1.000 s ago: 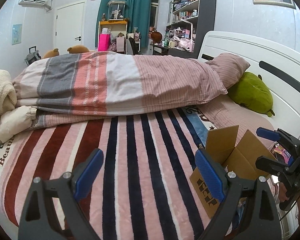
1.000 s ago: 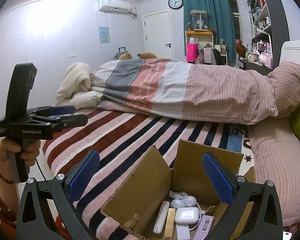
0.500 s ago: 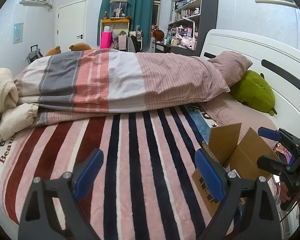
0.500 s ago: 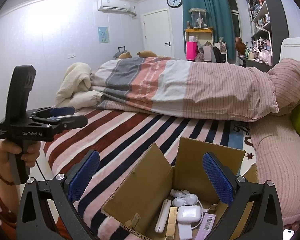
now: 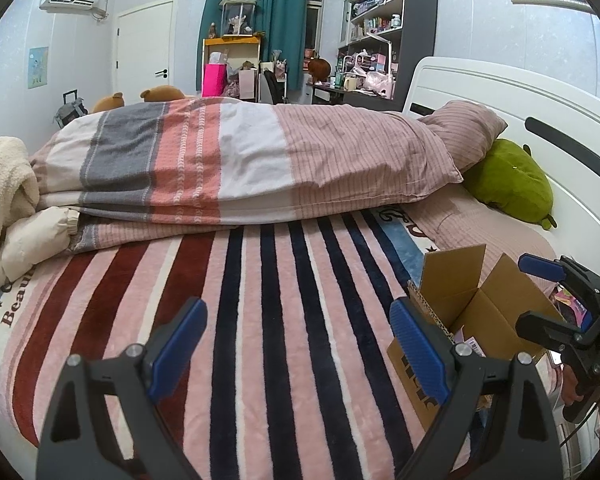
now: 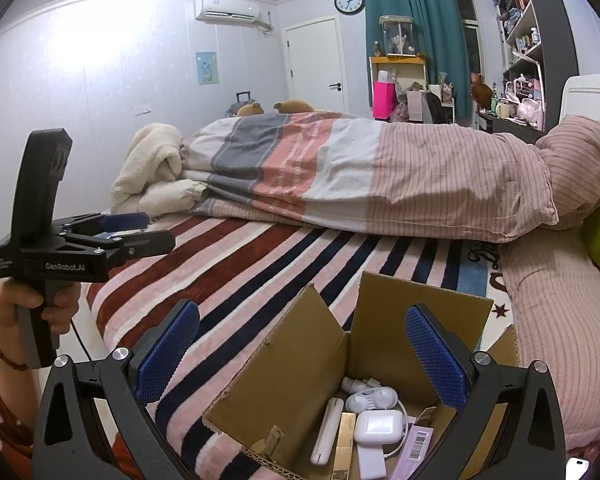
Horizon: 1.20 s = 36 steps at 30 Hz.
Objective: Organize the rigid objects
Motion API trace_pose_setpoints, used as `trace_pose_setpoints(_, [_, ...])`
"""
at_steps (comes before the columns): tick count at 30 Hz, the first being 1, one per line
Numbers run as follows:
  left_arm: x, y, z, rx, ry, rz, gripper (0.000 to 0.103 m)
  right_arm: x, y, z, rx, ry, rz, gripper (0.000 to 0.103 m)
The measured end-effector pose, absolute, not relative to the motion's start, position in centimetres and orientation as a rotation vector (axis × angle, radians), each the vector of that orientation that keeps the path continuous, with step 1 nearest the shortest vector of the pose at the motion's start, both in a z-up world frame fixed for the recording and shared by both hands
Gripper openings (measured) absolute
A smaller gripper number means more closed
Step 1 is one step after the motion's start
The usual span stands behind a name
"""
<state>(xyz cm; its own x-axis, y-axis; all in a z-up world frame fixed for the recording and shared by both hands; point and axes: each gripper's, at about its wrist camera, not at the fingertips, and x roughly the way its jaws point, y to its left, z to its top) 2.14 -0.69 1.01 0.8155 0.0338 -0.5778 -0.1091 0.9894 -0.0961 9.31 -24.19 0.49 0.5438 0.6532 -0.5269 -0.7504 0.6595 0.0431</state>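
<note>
My right hand-held gripper, jaws wide apart and holding nothing, hangs above the open cardboard box near the bed's front edge, toward its headboard end. Inside I see a white earbud case, a white stick-shaped item, a gold bar-shaped pack, a white plug-like piece and a barcoded lilac packet. My left hand-held gripper, likewise spread and empty, hangs over the striped blanket beside the box.

Brown cardboard box — striped blanket
</note>
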Motion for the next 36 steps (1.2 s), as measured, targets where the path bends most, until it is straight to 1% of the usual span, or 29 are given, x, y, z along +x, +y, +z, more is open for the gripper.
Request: trace_pose_setpoints(36, [2.08, -0.18, 0.98, -0.123, 0.613, 0.073, 0.091, 9.41, -24.3, 0.57, -0.198, 0.54, 0.842, 0.103])
